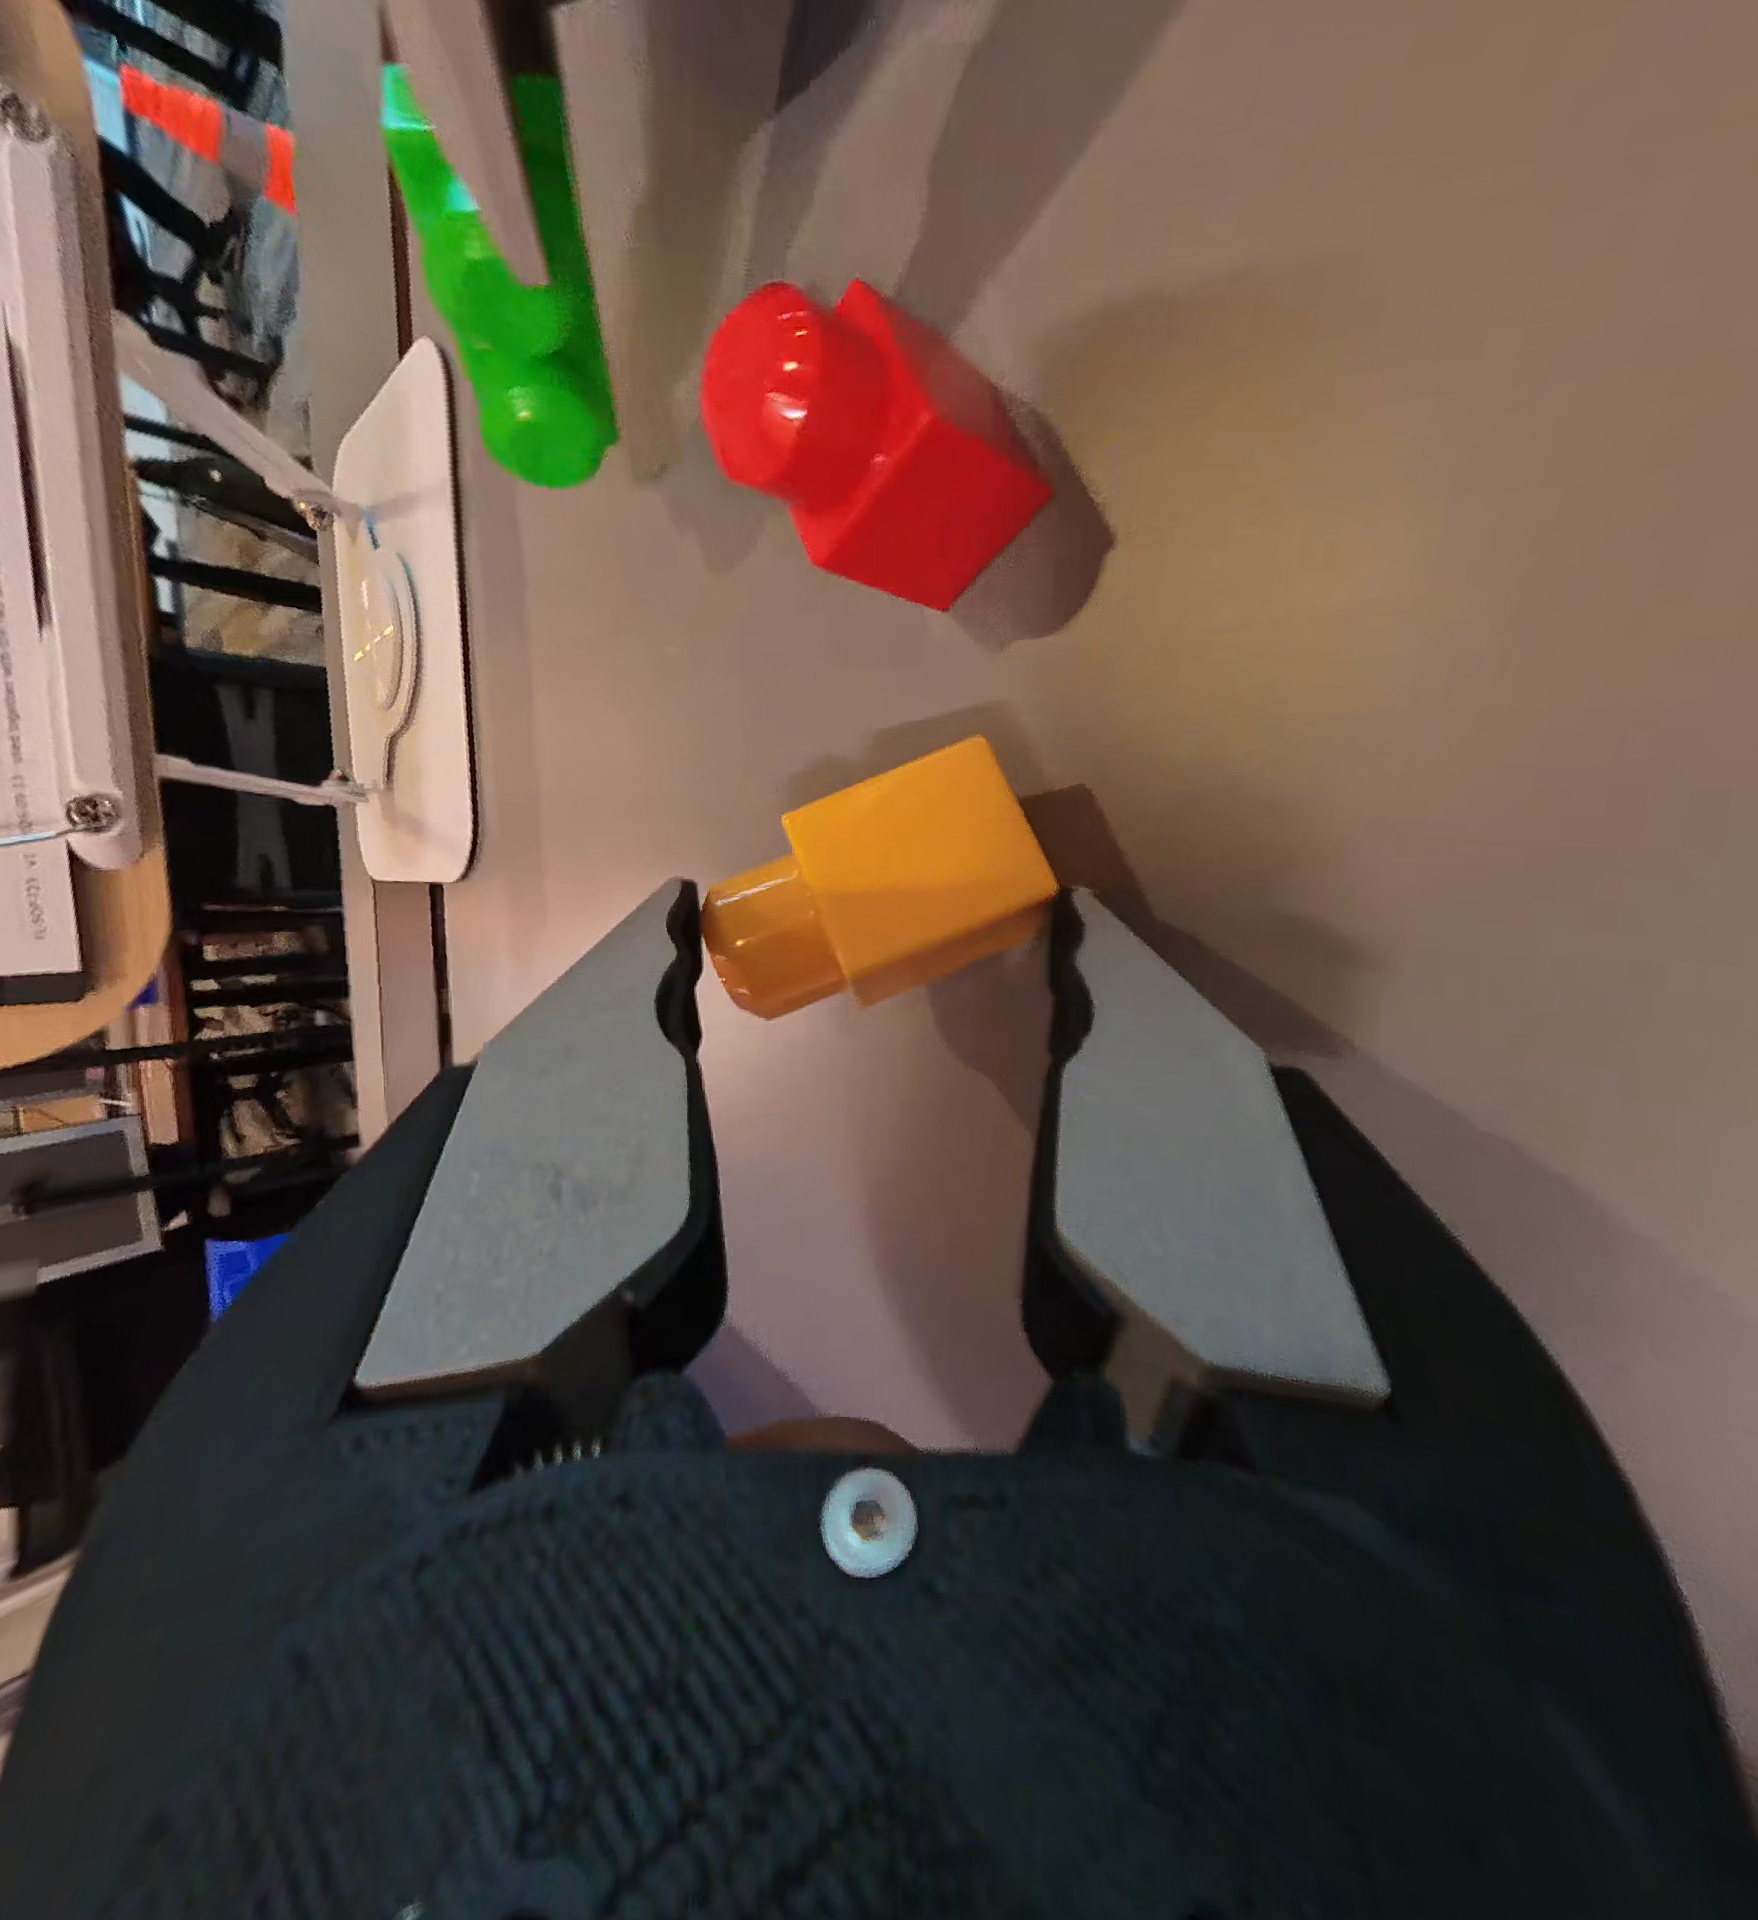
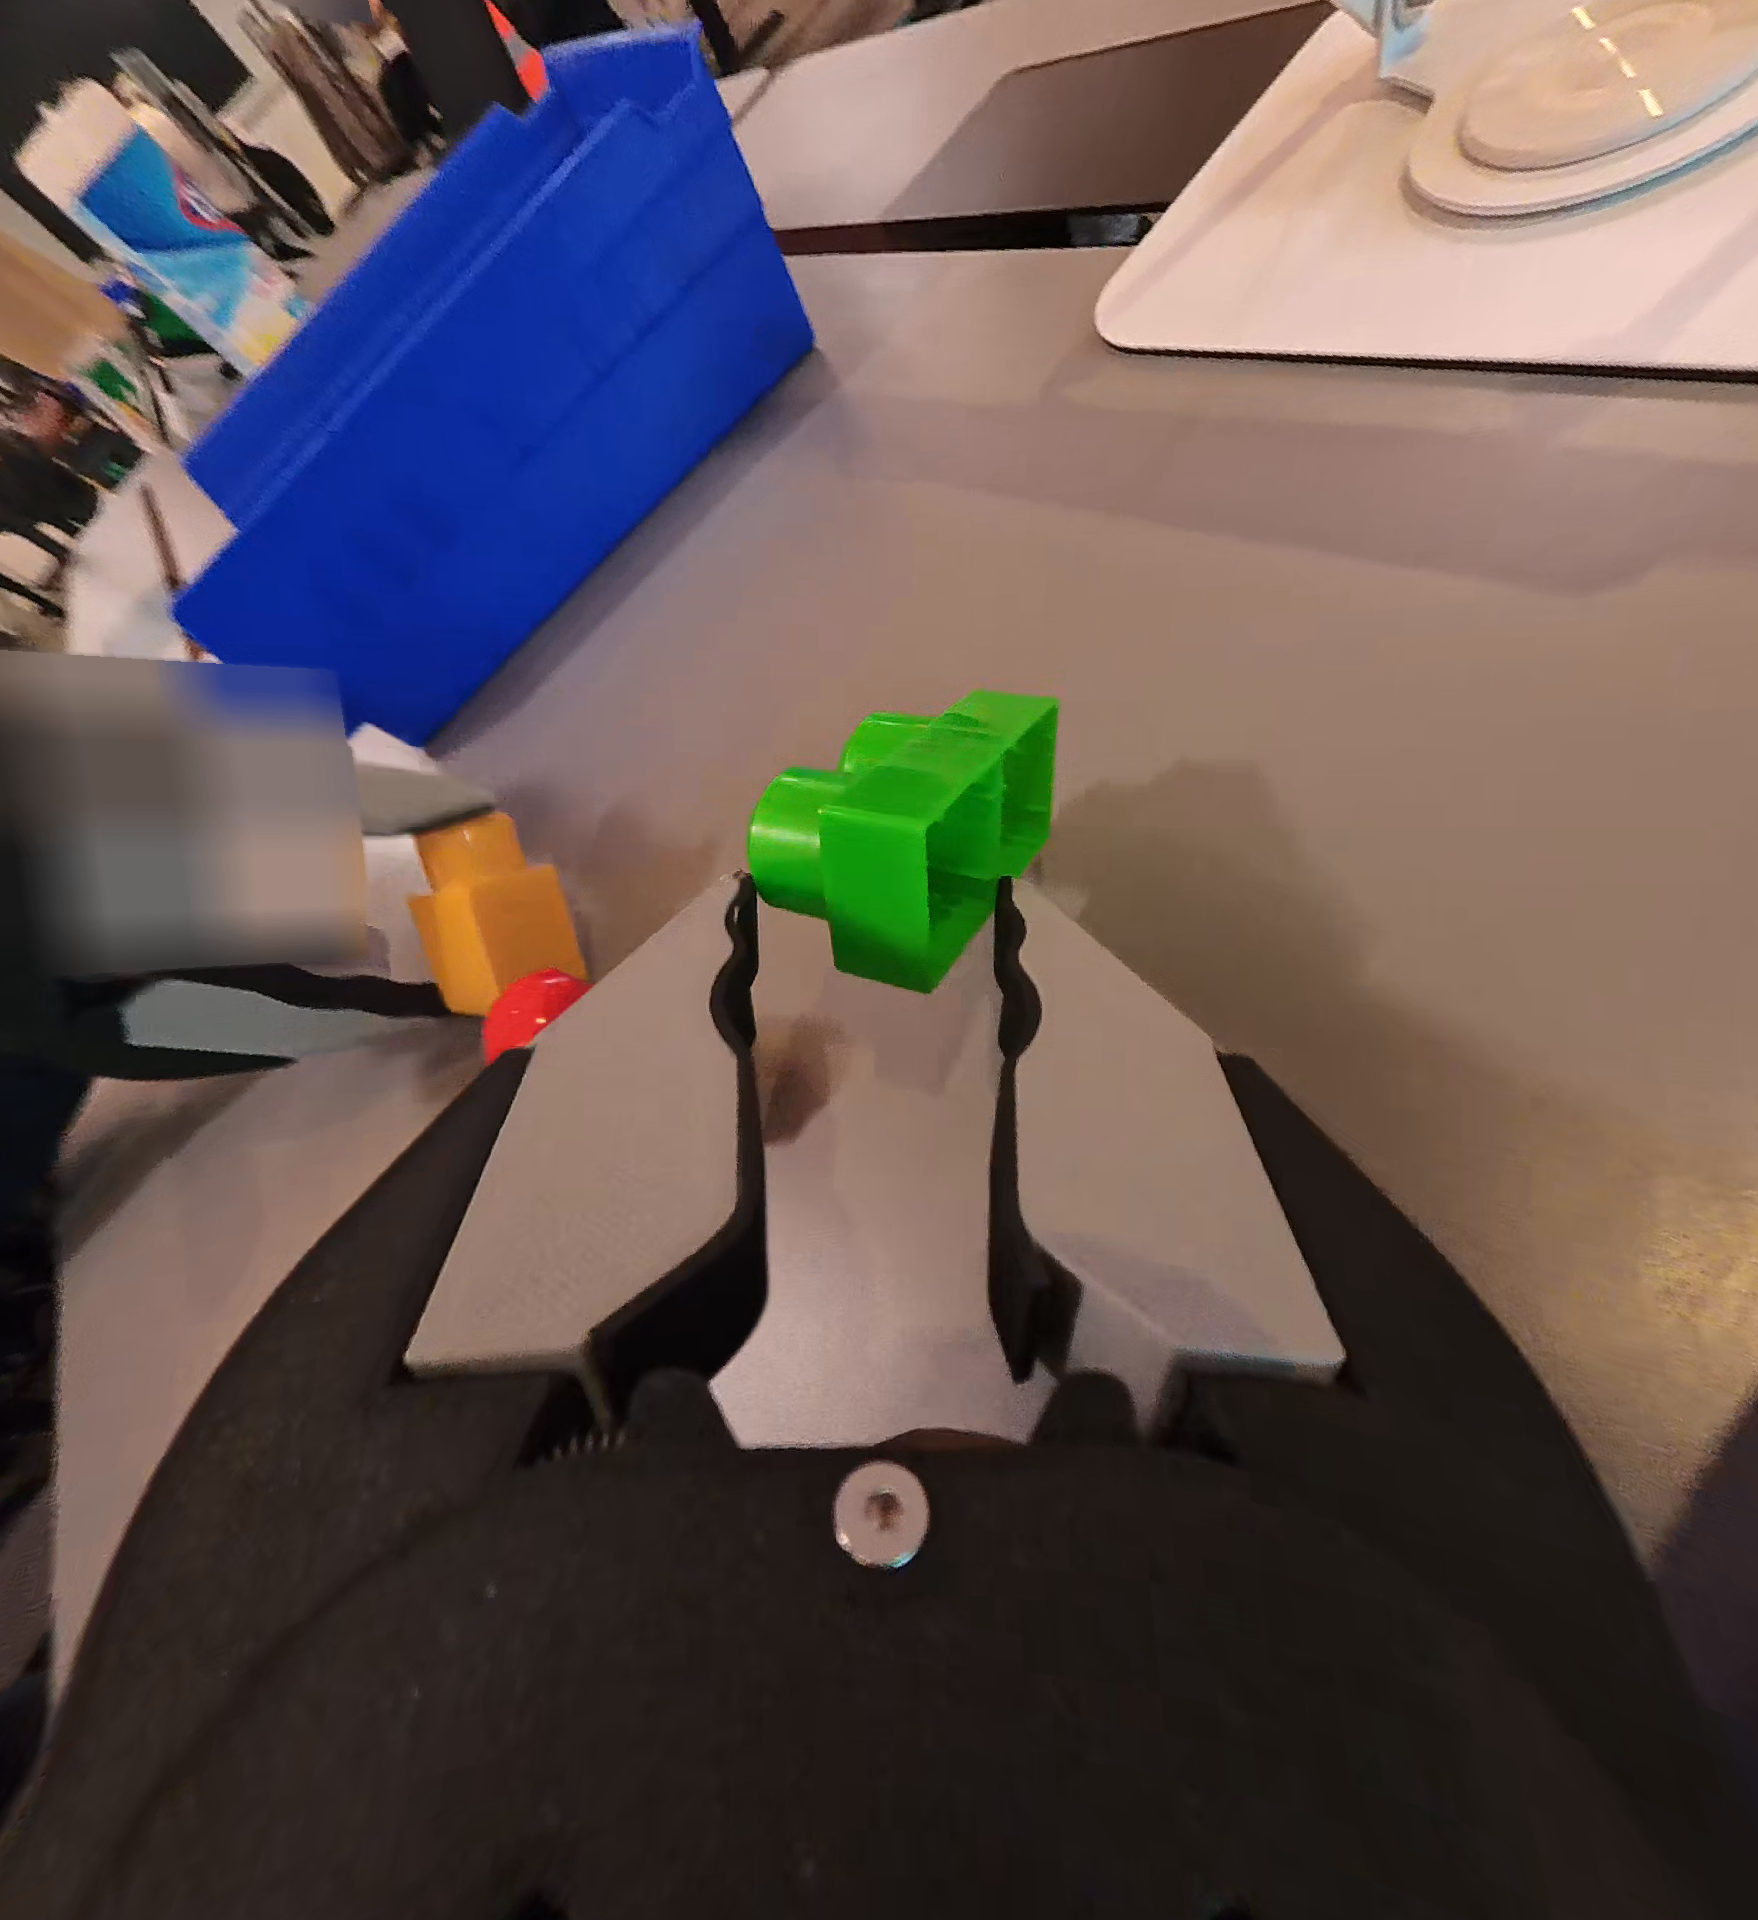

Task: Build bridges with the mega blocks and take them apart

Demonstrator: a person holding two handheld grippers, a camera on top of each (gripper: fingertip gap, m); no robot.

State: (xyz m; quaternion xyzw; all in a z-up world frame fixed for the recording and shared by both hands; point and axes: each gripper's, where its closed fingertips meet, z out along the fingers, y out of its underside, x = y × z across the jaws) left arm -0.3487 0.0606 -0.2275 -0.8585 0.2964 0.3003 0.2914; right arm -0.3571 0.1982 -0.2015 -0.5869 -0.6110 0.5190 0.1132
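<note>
My left gripper [image 1: 873,920] is shut on a yellow one-stud block [image 1: 906,883], one fingertip on its stud and the other on its base. It also shows in the right wrist view [image 2: 490,925], between the left gripper's grey fingers [image 2: 231,1013]. A red one-stud block [image 1: 885,447] stands on the grey table just beyond it; only its stud [image 2: 527,1008] shows in the right wrist view. My right gripper [image 2: 873,899] is shut on a green two-stud block [image 2: 906,842] and holds it tilted above the table. The green block also shows in the left wrist view [image 1: 532,343].
A blue bin [image 2: 501,384] stands on the table at the far left. A white mat with a round clear dish [image 2: 1426,260] lies at the far right and also shows in the left wrist view [image 1: 402,623]. A cardboard box with a paper sheet [image 1: 2,520] stands beyond the table edge.
</note>
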